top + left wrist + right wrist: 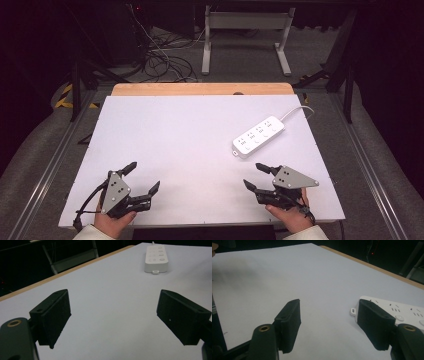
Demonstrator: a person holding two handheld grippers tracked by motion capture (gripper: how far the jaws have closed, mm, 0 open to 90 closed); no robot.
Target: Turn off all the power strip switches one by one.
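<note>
A white power strip with several sockets and buttons lies on the right half of the white table top, its cord running off the far right edge. My left gripper rests open near the front left of the table, nothing between its jaws. In the left gripper view the strip lies far ahead. My right gripper is open near the front right, a short way in front of the strip's near end. In the right gripper view the strip sits just behind the right jaw.
A wooden strip edges the table's far side. Beyond it stand a white metal frame and tangled cables on the grey floor. Dark stands flank the table on both sides.
</note>
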